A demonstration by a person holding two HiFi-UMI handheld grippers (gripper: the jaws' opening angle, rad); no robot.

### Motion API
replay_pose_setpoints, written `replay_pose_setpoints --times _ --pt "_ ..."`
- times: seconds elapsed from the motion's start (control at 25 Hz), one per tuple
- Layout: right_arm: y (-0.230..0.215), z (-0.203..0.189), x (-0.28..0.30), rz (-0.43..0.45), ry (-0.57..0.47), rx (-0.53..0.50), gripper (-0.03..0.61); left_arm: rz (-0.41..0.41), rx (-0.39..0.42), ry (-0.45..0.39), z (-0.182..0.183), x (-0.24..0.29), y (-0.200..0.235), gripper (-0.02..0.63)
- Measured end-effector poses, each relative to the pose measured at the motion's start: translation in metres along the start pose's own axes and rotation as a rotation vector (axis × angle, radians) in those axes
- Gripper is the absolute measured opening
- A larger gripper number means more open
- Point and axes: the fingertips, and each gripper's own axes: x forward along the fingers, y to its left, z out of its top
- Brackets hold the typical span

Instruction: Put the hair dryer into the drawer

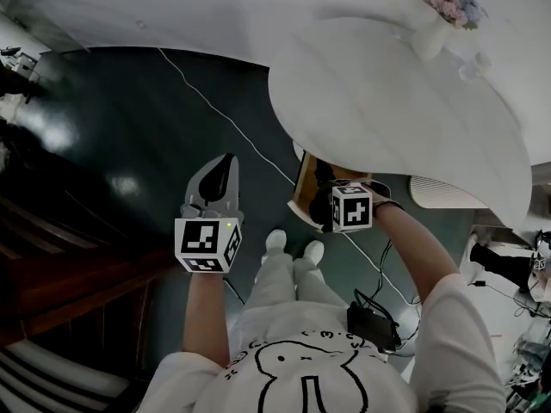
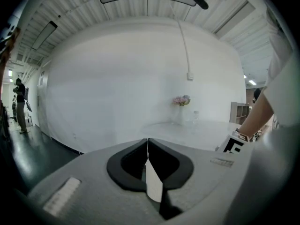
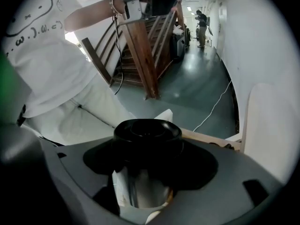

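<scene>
Two tools are in play, one in each of the person's hands. The left tool (image 2: 148, 141) is closed with nothing in it: its own view shows the two jaws pressed together along a thin seam. In the head view it is raised over the dark green floor (image 1: 129, 136), well to the left of the drawer, with its marker cube (image 1: 207, 244) towards the person.

The right tool (image 1: 327, 198) grips the hair dryer (image 3: 147, 134). In the right gripper view the jaws close on either side of it, and its round black end stands up between them above a shiny silver barrel. Just beyond the hair dryer in that view runs the pale wooden rim of the drawer (image 3: 213, 138).

From the head view the drawer (image 1: 303, 183) stands open under the near edge of the round white bench (image 1: 405, 110), and the right tool with the hair dryer hangs at its opening. Whether the hair dryer touches the inside of the drawer cannot be told.

A vase of pink and blue flowers (image 1: 441, 15) stands on the far side of the bench. A thin white cable (image 1: 215, 101) runs across the floor from far left towards the drawer. The person's white shoes (image 1: 275, 241) are just near of the drawer, between the two tools. A small black box (image 1: 372, 325) with dark cords hangs at the person's right side. A brown wooden staircase (image 3: 140, 46) shows in the right gripper view.
</scene>
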Motion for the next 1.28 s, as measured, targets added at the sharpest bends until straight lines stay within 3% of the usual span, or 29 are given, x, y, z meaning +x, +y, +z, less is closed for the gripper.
replay_pose_setpoints --times 0.44,1.28 --pt "-0.032 -0.026 0.016 -0.171 0.037 0.178 0.351 -0.035 0.031 -0.001 -0.002 0.006 -0.012 0.017" --pt "-0.085 -0.076 0.072 -0.302 0.161 0.337 0.351 -0.100 0.087 0.021 -0.031 0.031 -0.013 0.017"
